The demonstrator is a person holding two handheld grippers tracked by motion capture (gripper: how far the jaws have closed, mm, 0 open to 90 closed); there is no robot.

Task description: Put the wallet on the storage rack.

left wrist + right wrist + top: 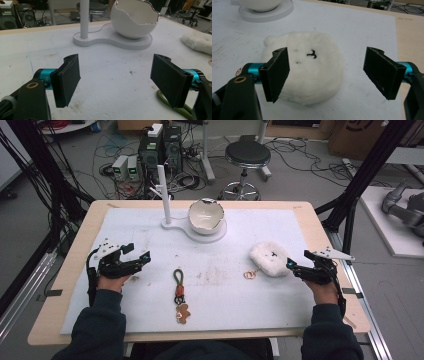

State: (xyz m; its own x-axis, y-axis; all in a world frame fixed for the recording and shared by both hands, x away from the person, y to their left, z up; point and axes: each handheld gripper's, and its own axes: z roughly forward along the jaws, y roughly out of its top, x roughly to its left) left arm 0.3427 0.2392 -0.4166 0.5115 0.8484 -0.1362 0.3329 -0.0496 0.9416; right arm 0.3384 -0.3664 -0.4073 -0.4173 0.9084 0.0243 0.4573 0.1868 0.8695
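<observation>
A fluffy white plush keychain [269, 258] with a small coppery ring [249, 275] lies on the right of the white mat [225, 240]. My right gripper [299, 260] rests just right of it, open. In the right gripper view the plush [312, 75] lies between and just beyond the spread jaws of that gripper [325, 65]. A green cord keychain [178, 279] with a brown gingerbread charm [183, 313] lies at the front middle. My left gripper [139, 254] stands open to its left. In its own view the left gripper [115, 68] holds nothing, with the green cord [175, 106] beside its right jaw.
A white stand [192, 228] at the back middle carries an upright post [163, 192] and a broken-egg-shaped bowl [205, 213]. A black stool [246, 156], computers and cables fill the floor behind the table. Black frame legs rise at both sides.
</observation>
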